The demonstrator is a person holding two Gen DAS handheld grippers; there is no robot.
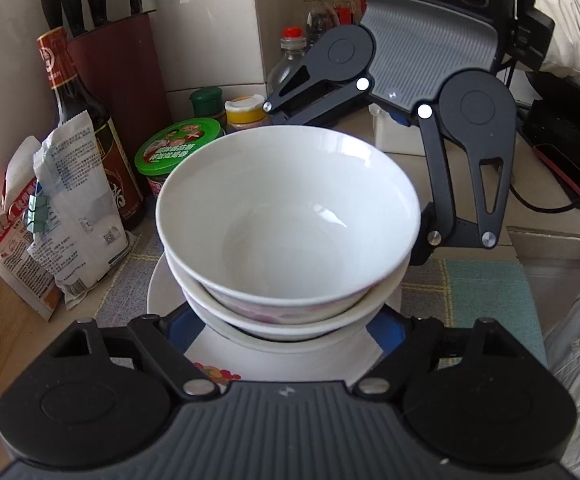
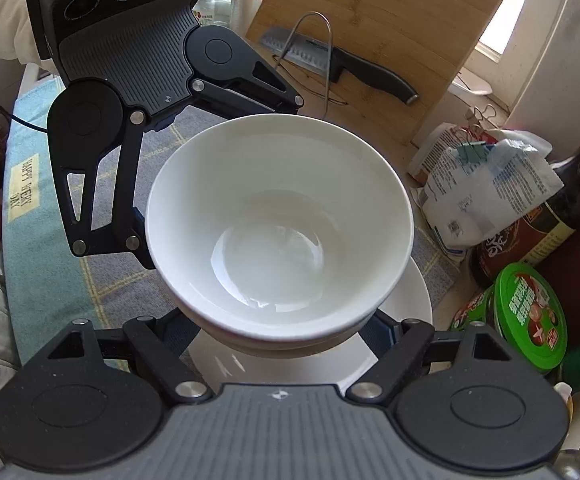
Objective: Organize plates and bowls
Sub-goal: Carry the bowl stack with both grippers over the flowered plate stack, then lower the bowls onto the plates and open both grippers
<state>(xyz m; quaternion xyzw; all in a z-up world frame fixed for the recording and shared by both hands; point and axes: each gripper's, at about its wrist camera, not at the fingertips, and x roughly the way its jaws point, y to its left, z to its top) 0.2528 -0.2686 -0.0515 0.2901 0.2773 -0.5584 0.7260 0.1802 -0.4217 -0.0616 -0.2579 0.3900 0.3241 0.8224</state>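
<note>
White bowls [image 1: 286,216] on a white plate [image 1: 290,356], checked blue-grey mat [image 1: 485,292].

The stacked bowls [image 1: 286,216] were glossy white ceramic. The mat [image 1: 485,292] beneath was woven cloth. The cutting board [image 2: 389,28] was matt wood. The hand-held gripper [image 1: 286,332] housing appeared ribbed matt plastic.

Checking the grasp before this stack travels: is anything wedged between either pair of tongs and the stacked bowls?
Nothing visible does. The left tongs and right tongs straddle the bowl stack from opposite sides, their pads right against the lower bowl, just above the plate.
</note>
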